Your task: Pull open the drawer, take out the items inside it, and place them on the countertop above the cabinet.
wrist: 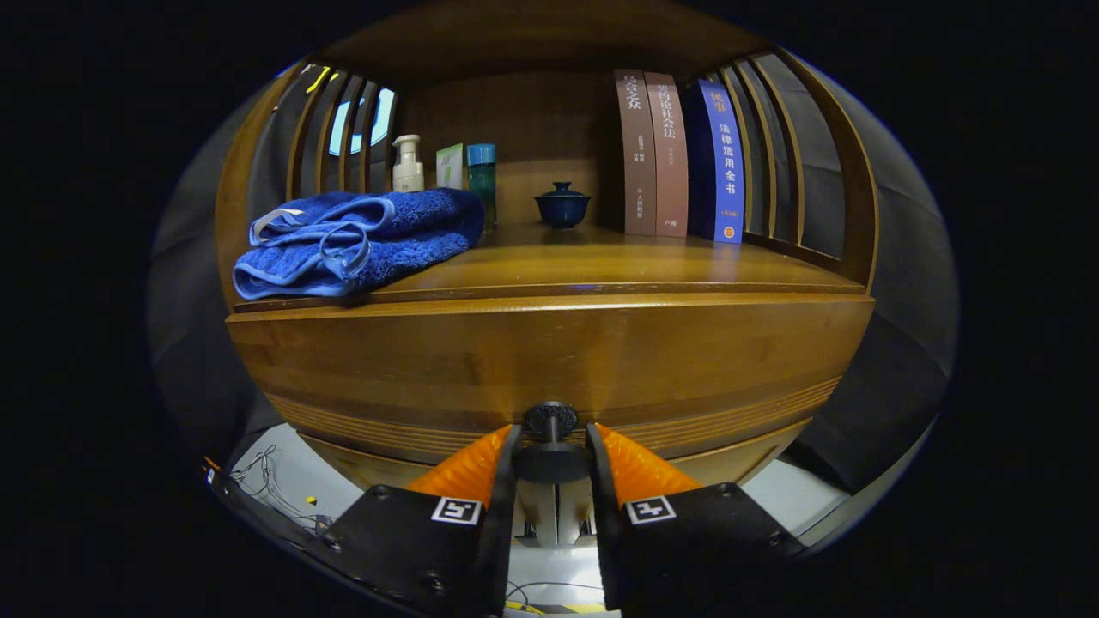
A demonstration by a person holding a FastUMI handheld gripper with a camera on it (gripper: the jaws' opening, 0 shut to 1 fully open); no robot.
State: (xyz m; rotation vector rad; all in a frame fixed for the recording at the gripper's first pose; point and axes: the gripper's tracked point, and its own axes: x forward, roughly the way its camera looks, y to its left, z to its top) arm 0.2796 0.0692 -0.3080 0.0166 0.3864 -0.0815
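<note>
The claw (pixel 551 446) sits right up at the drawer front (pixel 549 360), its two fingers (pixel 468 468) flanking the dark round knob (pixel 551 421). They look closed onto the knob's stem from both sides, though I cannot quite tell whether both press on it. The drawer is shut, or nearly so, directly under the desk (pixel 601 266) where a folded blue towel (pixel 356 240), a small lidded cup (pixel 562 206) and some books (pixel 678 154) stand.

To do this pull well, I'd say grip snugly behind the knob's head, then draw straight back along the fingers' line, level, without twisting or lifting, so the drawer does not bind.

The drawer front runs long from side to side and faces the claw squarely; the knob points straight out toward it.
</note>
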